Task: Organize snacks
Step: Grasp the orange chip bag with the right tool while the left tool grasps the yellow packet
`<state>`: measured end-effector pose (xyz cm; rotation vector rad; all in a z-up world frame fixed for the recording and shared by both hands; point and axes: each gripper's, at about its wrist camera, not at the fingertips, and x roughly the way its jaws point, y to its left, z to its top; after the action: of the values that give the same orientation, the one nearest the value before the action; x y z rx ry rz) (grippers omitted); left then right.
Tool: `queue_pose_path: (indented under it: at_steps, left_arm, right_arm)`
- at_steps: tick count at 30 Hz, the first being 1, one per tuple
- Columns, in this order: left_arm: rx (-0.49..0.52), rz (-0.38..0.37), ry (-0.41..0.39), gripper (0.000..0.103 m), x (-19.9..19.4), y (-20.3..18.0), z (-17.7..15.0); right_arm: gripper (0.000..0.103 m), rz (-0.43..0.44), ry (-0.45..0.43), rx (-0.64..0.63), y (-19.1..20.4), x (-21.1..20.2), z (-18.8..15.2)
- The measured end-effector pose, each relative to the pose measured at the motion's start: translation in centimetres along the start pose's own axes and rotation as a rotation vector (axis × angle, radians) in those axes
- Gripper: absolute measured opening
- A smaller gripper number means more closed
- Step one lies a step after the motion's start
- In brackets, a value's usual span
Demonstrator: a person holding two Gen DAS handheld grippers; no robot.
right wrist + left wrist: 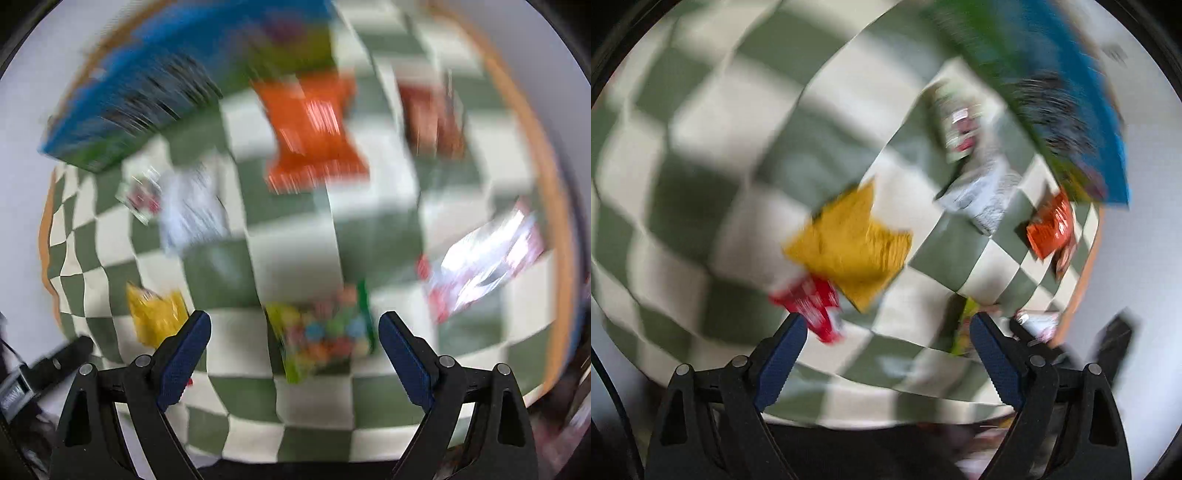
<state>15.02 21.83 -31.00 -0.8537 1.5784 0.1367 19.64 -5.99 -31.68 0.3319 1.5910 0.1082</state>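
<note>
Both views are smeared by motion, so details are uncertain. The left gripper [888, 323] has its jaws spread and empty; a red packet [812, 308] lies just beyond the left jaw and a yellow bag [851, 245] farther ahead on the checkered bench [713, 122]. The right gripper [295, 321] is also spread and empty, with a bag of colourful candies [323, 334] lying between its jaws. To grasp well, I would slow down and center the bag before closing.

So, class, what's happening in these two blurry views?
Both tools are open and holding nothing. The left tool hovers near a yellow packet and a red packet. The right tool is lined up on a bag of colourful candies. Snacks lie scattered on the checkered cloth.
</note>
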Motion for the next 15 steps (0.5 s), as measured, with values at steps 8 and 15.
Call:
queue_pose_path:
  at_steps: [8, 15]
  left_arm:
    - [-0.263, 0.05, -0.05, 0.081, 5.6, -0.1, 3.0]
    - [0.012, 0.259, -0.15, 0.061, 7.4, -5.8, 4.3]
  right_arm:
    - [0.094, 0.067, 0.025, 0.075, -4.9, 2.8, 2.3]
    - [0.094, 0.074, -0.14, -0.027, -3.1, 0.7, 8.7]
